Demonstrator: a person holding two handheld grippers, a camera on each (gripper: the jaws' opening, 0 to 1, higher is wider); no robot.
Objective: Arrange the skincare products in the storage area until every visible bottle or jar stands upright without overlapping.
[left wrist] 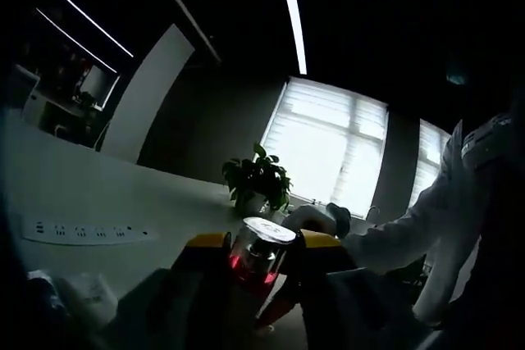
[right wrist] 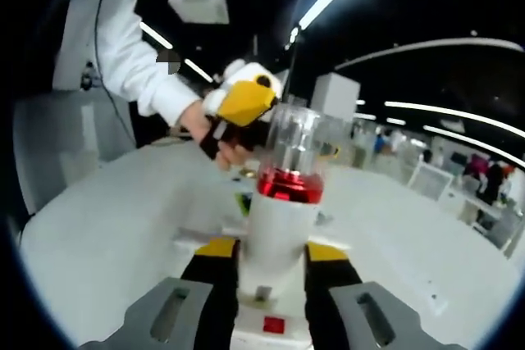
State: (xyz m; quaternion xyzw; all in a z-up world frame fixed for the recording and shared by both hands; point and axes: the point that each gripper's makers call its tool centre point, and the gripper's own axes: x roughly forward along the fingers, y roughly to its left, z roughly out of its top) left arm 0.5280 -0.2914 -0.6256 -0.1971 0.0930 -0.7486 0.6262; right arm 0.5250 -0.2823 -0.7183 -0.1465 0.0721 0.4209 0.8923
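The right gripper [right wrist: 271,253] is closed on the white bottle with clear cap and red collar [right wrist: 283,202], upright between its jaws. The left gripper [left wrist: 264,243] clamps the cap end; it should let go before the bottle goes down straight onto the white table [right wrist: 107,235].

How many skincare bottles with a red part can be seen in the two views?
1, probably the same bottle in both views, held between the left gripper and right gripper. Others may be hidden.
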